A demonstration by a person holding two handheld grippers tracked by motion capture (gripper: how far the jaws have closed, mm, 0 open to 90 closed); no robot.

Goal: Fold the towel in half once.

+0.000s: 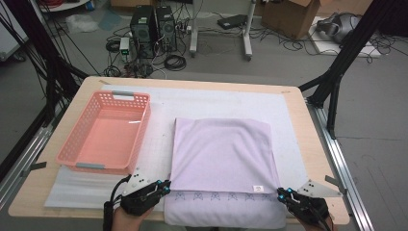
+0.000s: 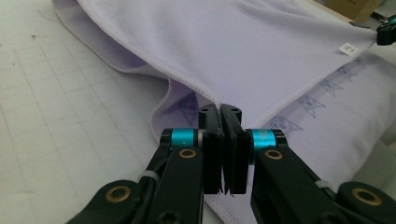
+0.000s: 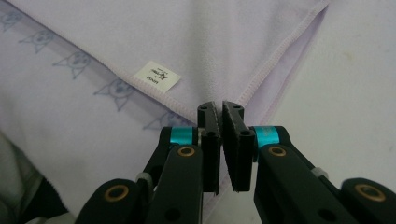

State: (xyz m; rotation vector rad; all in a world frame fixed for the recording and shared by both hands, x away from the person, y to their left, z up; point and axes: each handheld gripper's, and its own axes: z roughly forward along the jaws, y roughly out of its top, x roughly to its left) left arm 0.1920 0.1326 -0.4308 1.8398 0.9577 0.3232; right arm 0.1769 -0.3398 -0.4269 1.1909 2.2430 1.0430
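A lilac towel (image 1: 221, 149) lies folded on the white mat, its upper layer drawn back over a lower layer printed with small cat faces (image 1: 214, 196). My left gripper (image 1: 167, 186) is shut on the upper layer's near left corner; in the left gripper view the hem (image 2: 187, 84) runs straight into the closed jaws of that gripper (image 2: 220, 111). At the near right corner my right gripper (image 1: 280, 192) is shut on the towel (image 3: 210, 42), and the hemmed corner enters its jaws (image 3: 219, 108). A small white label (image 3: 157, 76) sits close to that corner.
A pink perforated basket (image 1: 67, 156) stands on the left of the white mat (image 1: 216, 98), with nothing in it. The wooden table (image 1: 317, 159) ends just behind my grippers. Computers and cables crowd the floor beyond the far edge; black frame legs stand at both sides.
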